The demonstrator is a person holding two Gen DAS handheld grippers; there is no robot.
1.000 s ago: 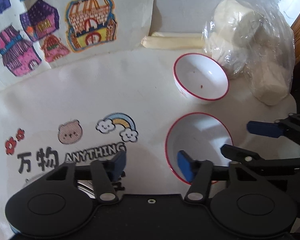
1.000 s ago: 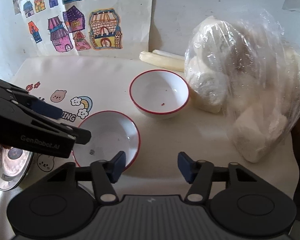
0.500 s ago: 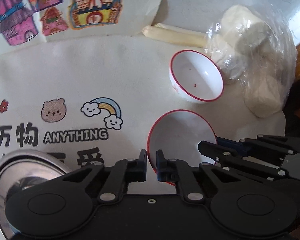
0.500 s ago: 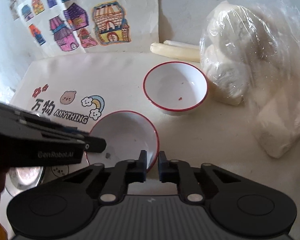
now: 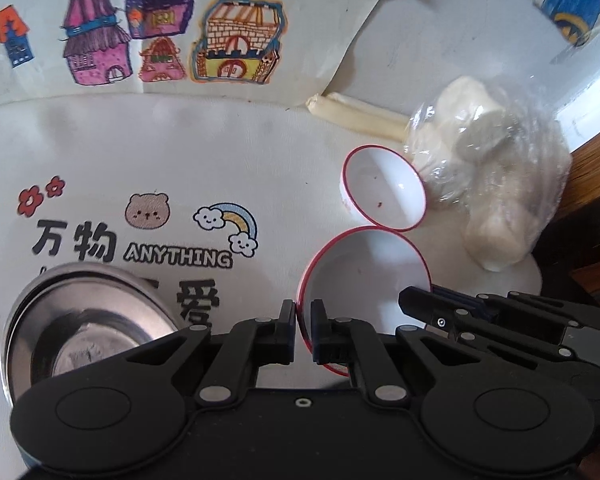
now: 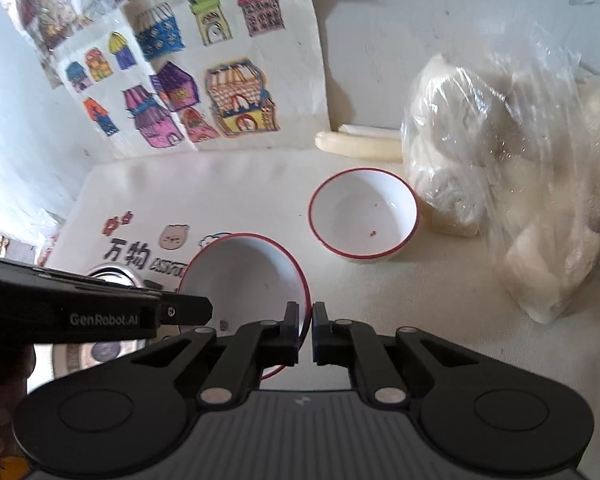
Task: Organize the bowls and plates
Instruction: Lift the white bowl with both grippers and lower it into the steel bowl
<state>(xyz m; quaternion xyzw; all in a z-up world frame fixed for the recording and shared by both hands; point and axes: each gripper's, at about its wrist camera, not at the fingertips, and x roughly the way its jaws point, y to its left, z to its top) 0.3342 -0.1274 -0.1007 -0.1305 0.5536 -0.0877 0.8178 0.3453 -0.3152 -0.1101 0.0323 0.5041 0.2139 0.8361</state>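
Observation:
Both grippers hold one white bowl with a red rim point(image 5: 364, 276), lifted off the table. My left gripper point(image 5: 303, 332) is shut on its left rim. My right gripper point(image 6: 306, 334) is shut on its right rim point(image 6: 244, 276). A second white red-rimmed bowl point(image 5: 384, 188) sits on the table just beyond it and also shows in the right wrist view point(image 6: 364, 216). A steel plate point(image 5: 84, 328) lies on the mat at the near left.
A printed mat point(image 5: 160, 184) covers the table. A clear bag of white lumps point(image 6: 512, 168) stands at the right. A pale roll point(image 5: 356, 118) lies at the back wall, under drawings of houses point(image 5: 140, 40). A wooden edge point(image 5: 592, 164) is at the far right.
Both grippers closed on the near bowl's rim and raised it. The steel plate has come into view at the left.

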